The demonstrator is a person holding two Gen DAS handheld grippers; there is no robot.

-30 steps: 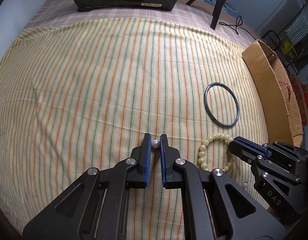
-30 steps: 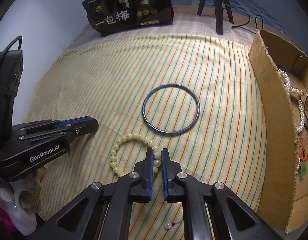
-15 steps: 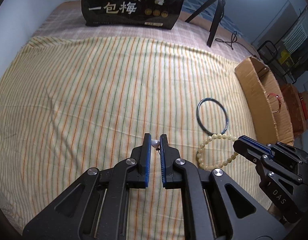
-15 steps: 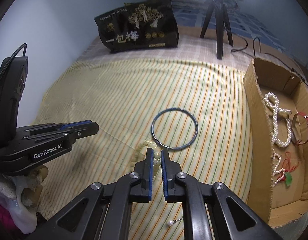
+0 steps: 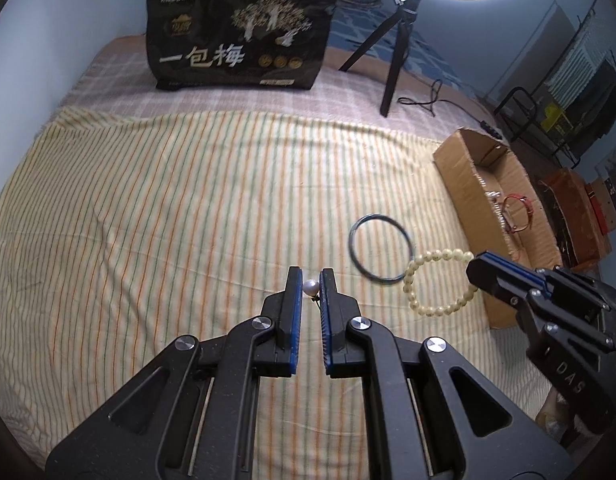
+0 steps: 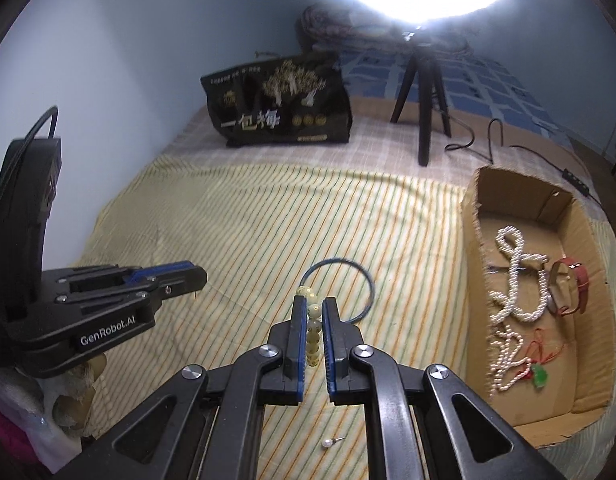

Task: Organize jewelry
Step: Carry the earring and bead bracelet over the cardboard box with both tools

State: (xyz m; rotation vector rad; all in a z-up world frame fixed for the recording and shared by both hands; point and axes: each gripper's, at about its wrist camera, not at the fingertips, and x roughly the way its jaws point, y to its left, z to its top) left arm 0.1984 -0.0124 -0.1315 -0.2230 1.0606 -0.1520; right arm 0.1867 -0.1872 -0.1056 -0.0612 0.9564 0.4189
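Aloft, left gripper (image 5: 310, 285) jaws clamped on pearl earring (image 5: 310, 288), right gripper (image 6: 315, 312) jaws pinching bead bracelet (image 6: 313, 332)

Pearl earring (image 5: 310, 288): small white pearl on a thin post, pinched between the fingertips of the left gripper (image 5: 309, 285), held above the striped cloth.

Cream bead bracelet (image 5: 439, 282): clamped by the right gripper (image 6: 315, 307), loop hung open and lifted clear of the cloth; in the right wrist view it is seen edge-on between the fingers.

Dark blue bangle (image 6: 337, 290): laid flat on the cloth, just ahead of the right gripper's tips.

Second pearl earring (image 6: 328, 443): lying loose on the cloth below the right gripper.

Cardboard box (image 6: 473, 240): open-topped, to the right of the right gripper. Pearl strands (image 6: 516, 284), a red bracelet (image 6: 576, 286) and a red cord with green pendant (image 6: 539, 376) are contained.
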